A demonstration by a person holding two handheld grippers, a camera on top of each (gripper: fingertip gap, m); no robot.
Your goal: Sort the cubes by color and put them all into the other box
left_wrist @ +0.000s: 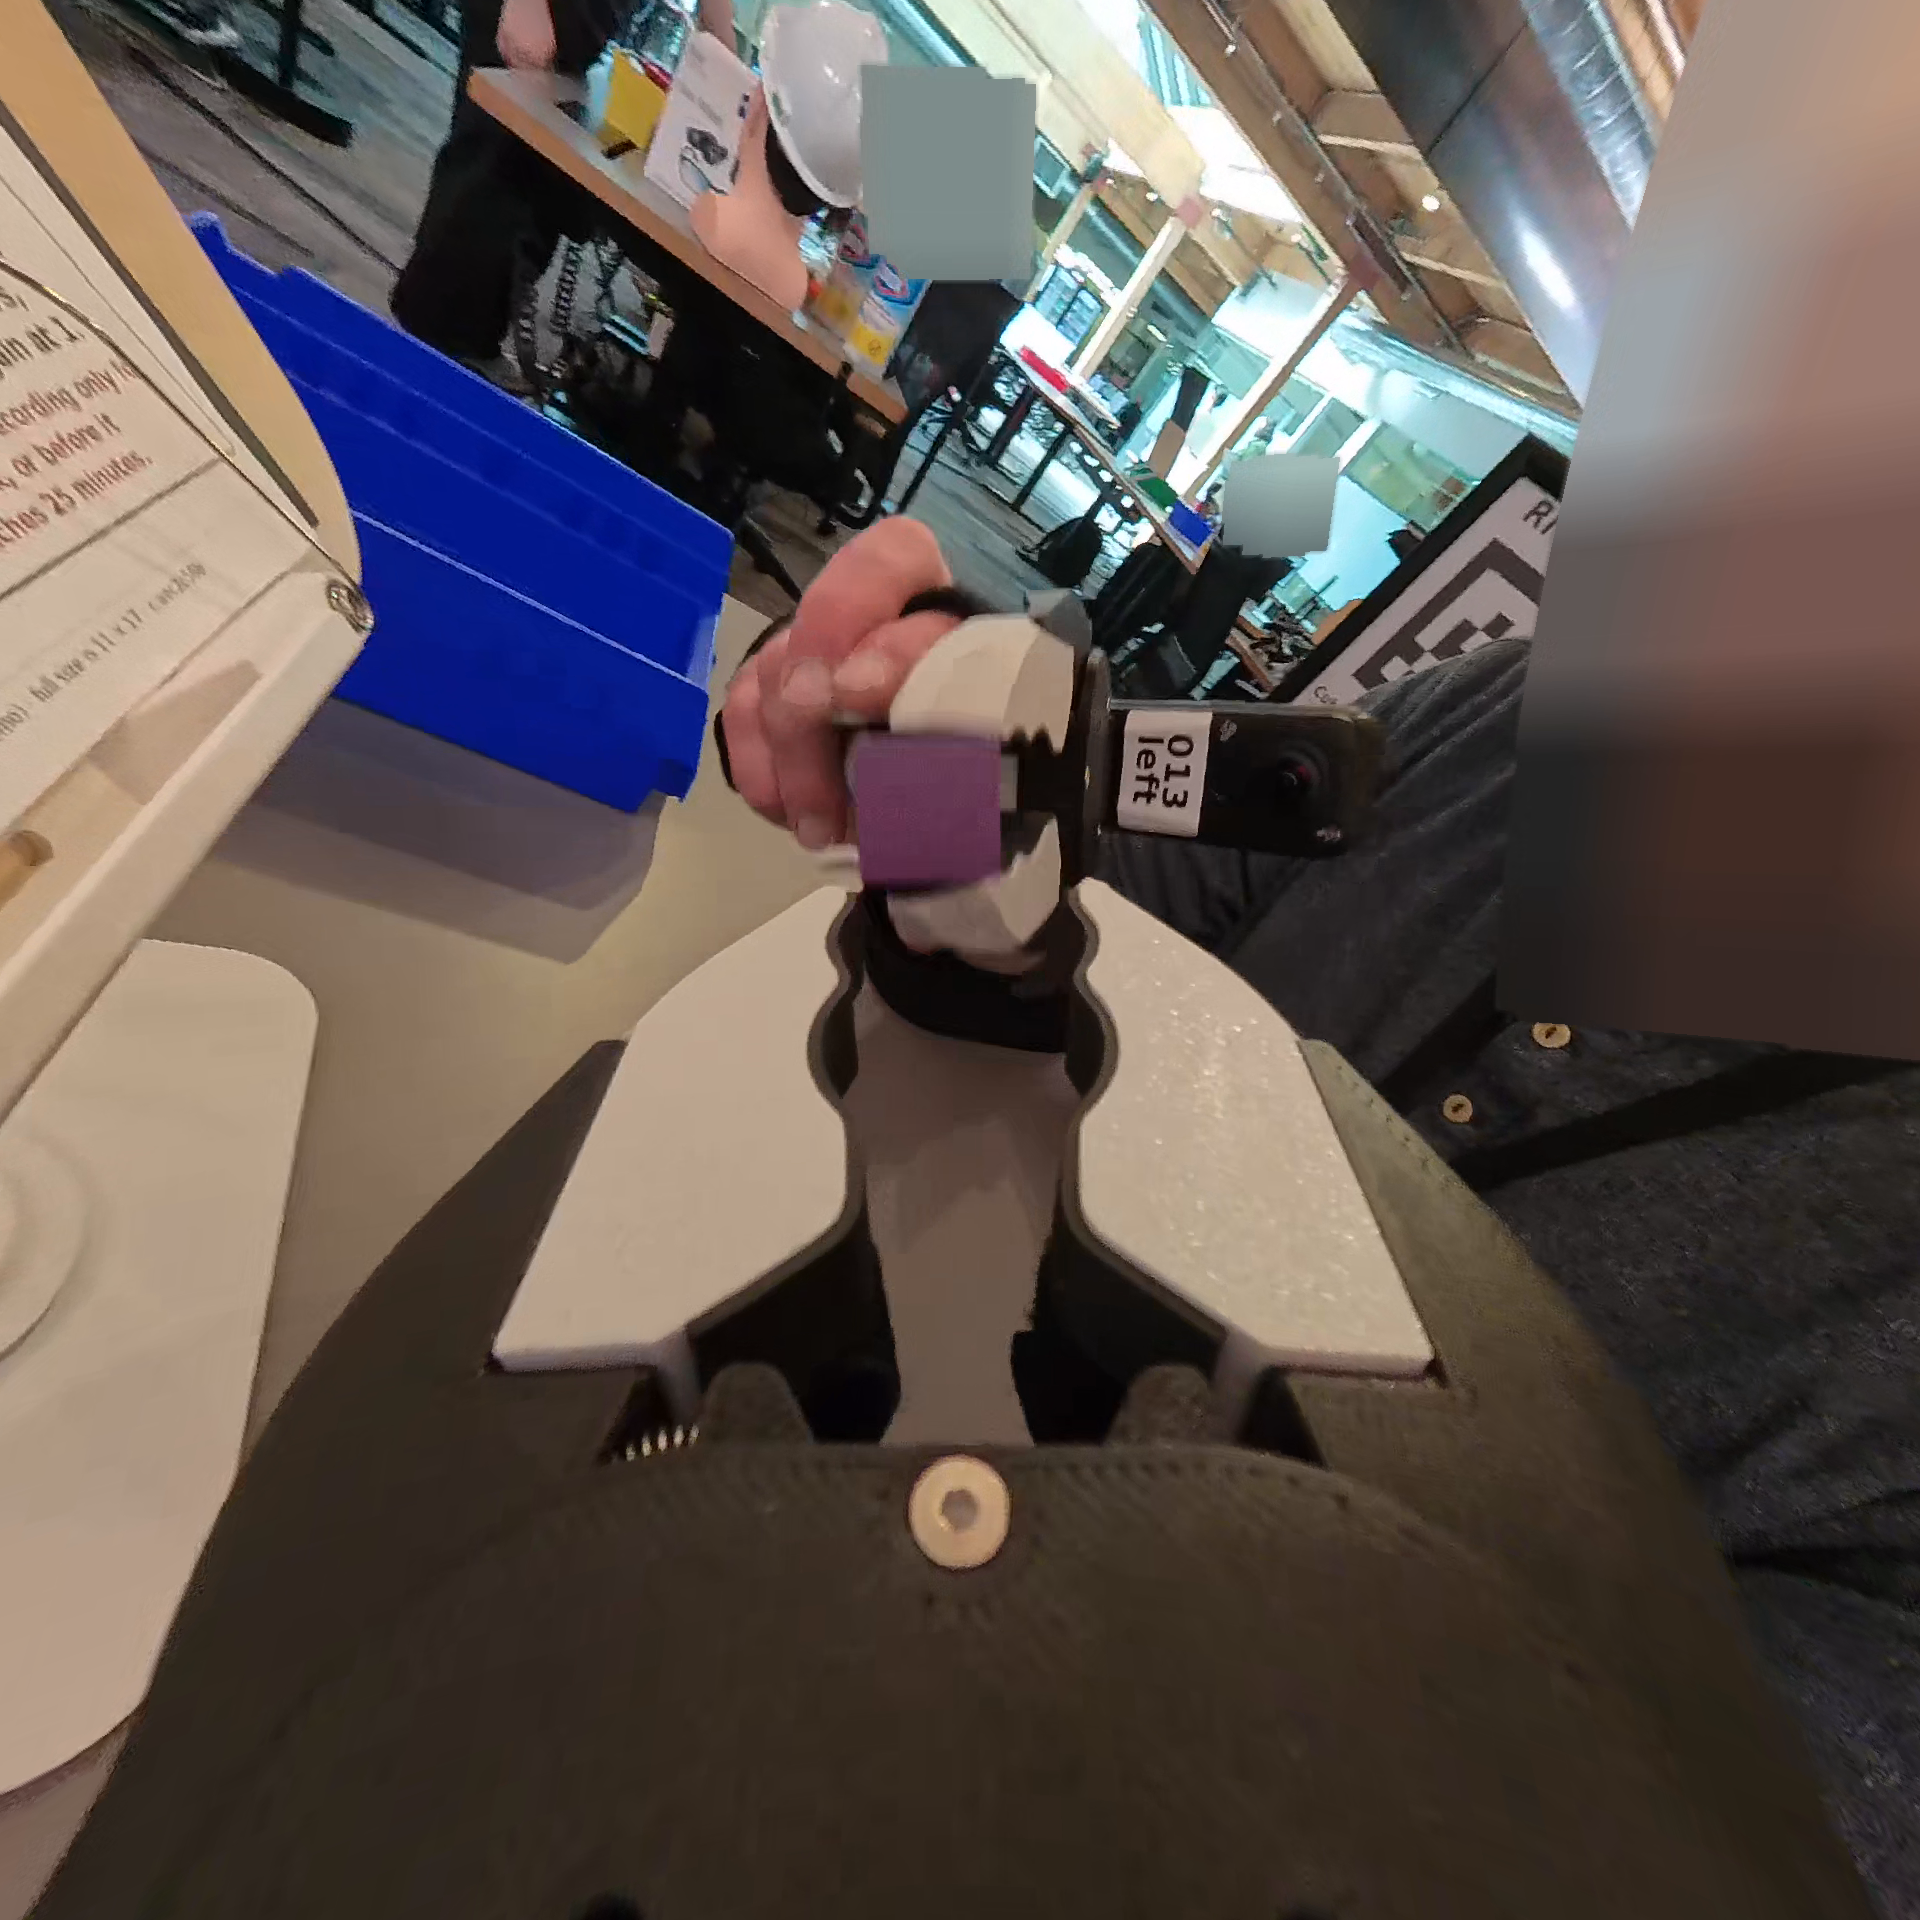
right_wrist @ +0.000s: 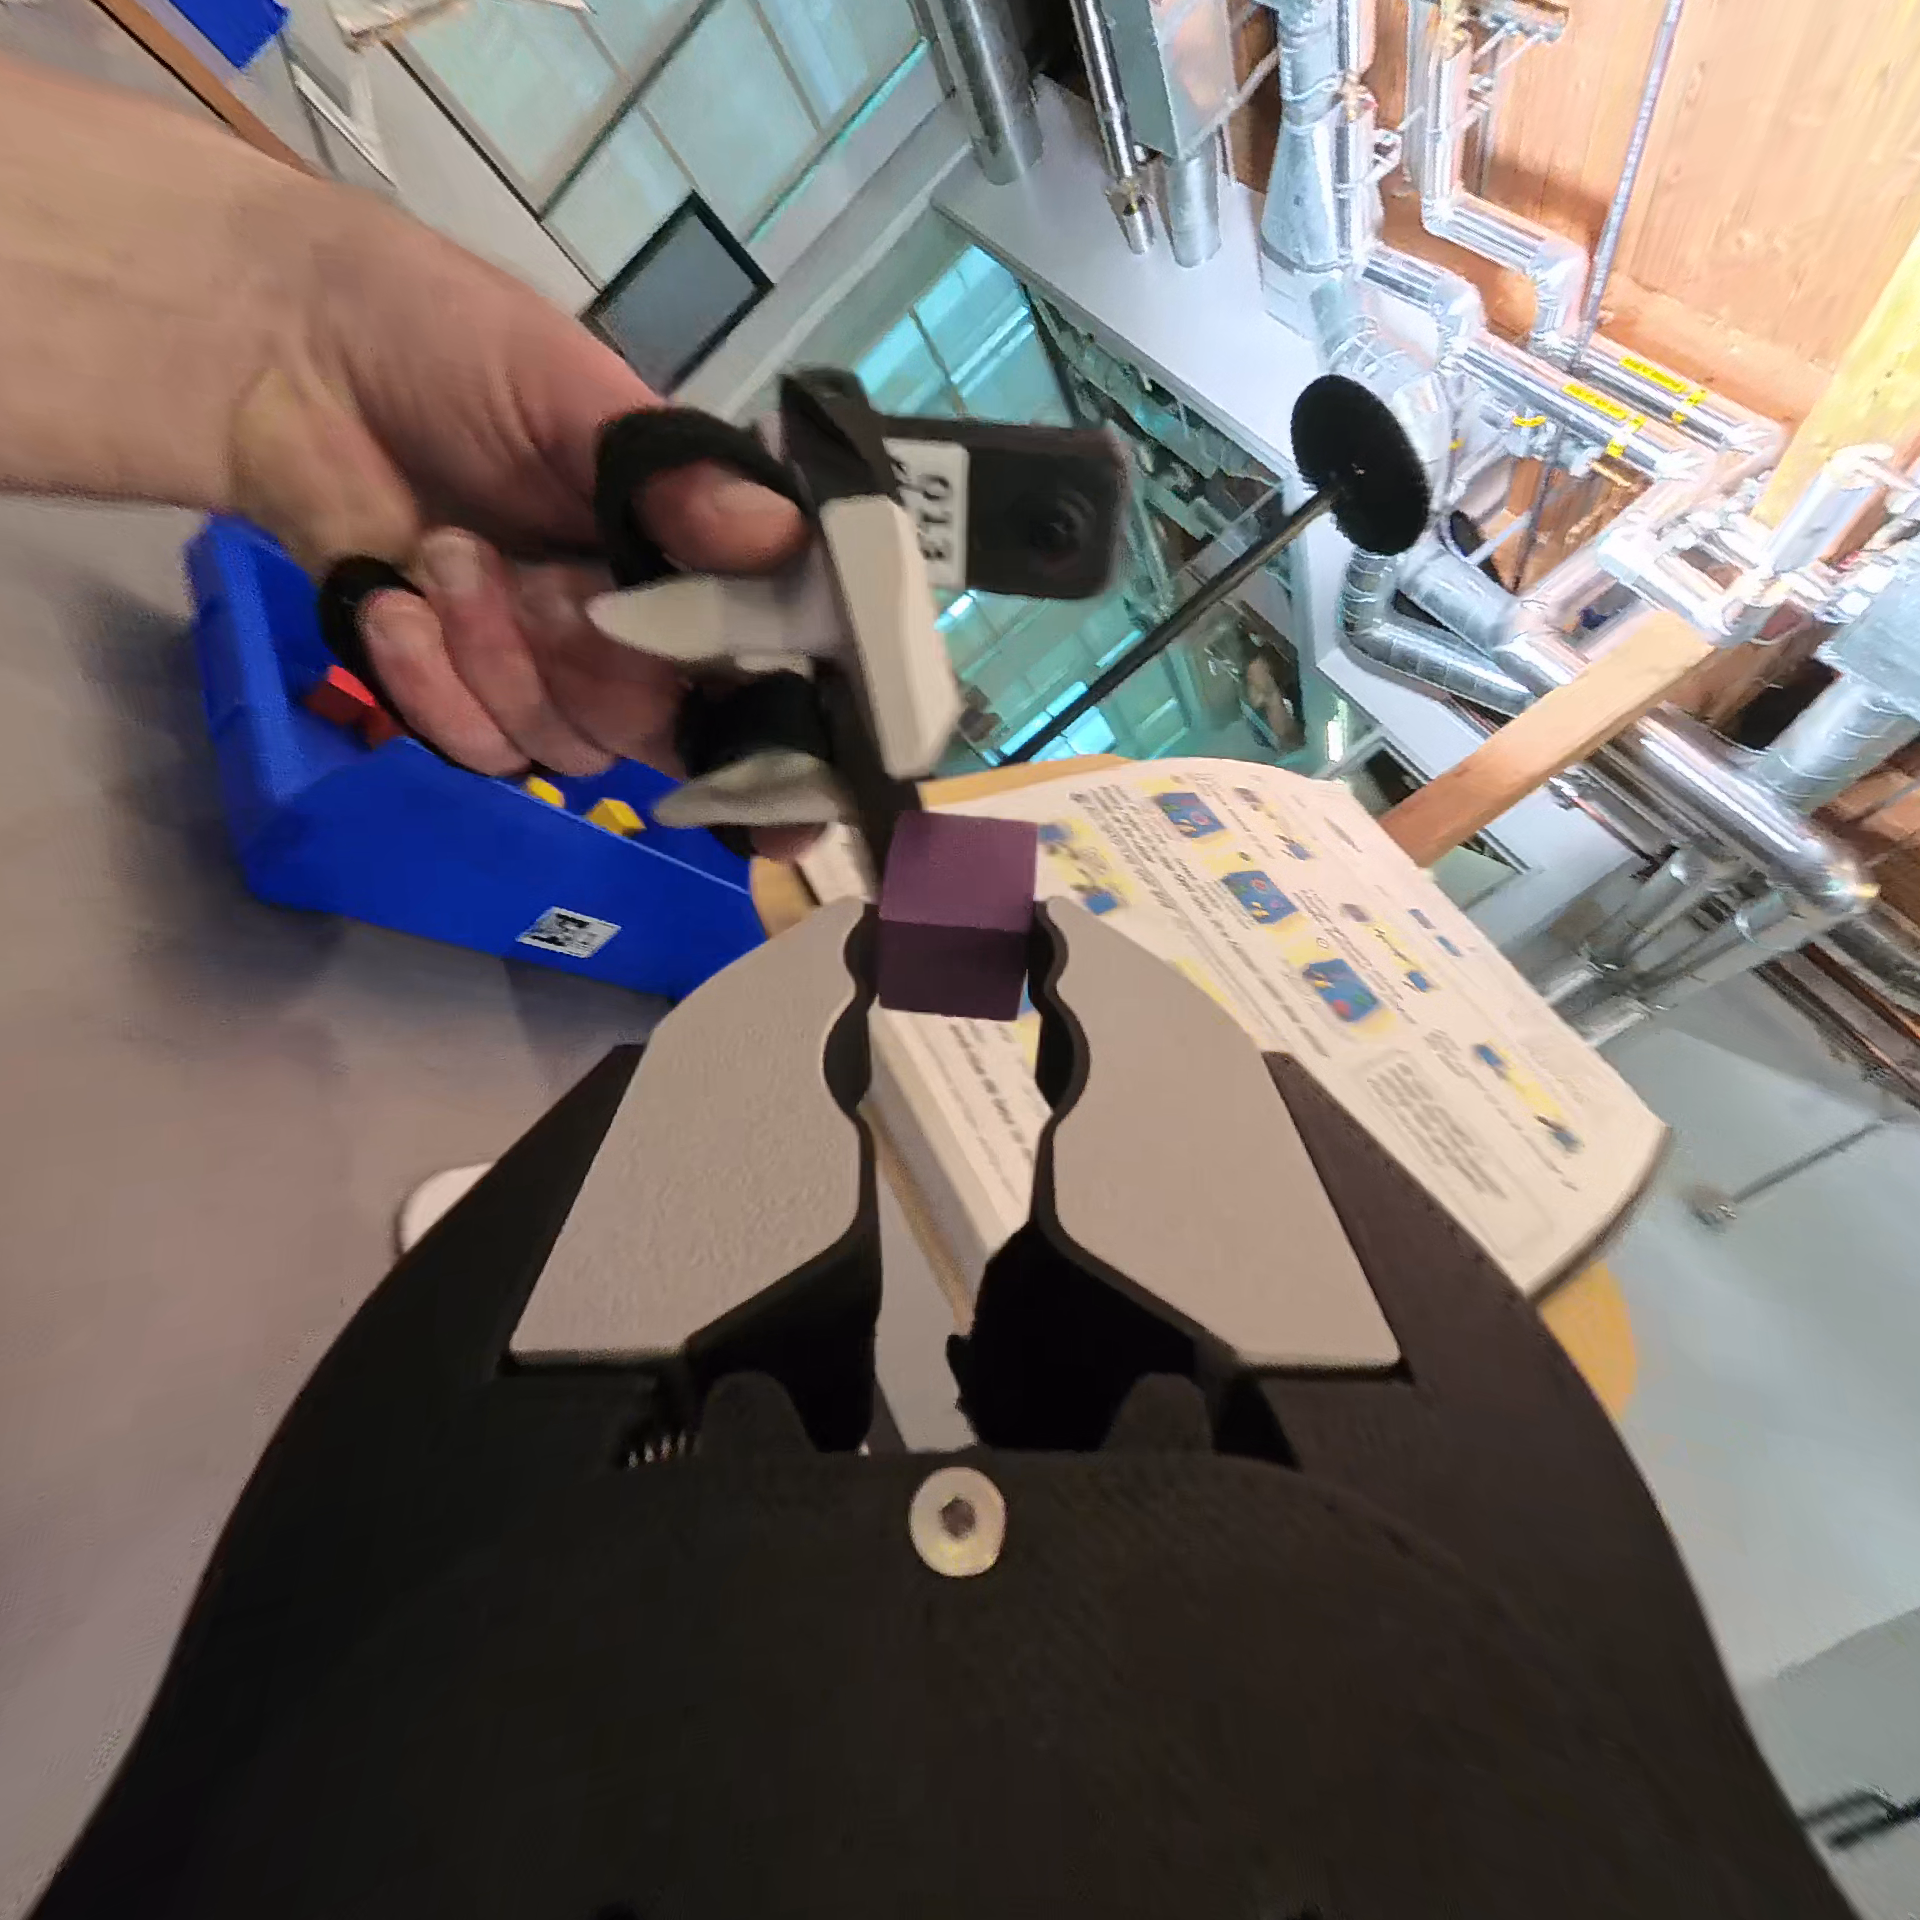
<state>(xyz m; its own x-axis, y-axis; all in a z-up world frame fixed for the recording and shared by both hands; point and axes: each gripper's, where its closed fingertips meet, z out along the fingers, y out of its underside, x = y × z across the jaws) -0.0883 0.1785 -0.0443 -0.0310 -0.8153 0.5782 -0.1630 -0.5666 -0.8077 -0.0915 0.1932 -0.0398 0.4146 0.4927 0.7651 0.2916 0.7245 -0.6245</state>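
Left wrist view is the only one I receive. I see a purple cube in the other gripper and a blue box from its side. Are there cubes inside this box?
Observer: Yes. The right wrist view looks into the blue box, and two yellow cubes lie in it.
Operator: Is there any other colour?
Observer: A red cube lies farther back, partly hidden by the hand.
Operator: Is the purple cube held on both sides?
Observer: Yes. The two fingers of the right gripper press on opposite sides of the purple cube.
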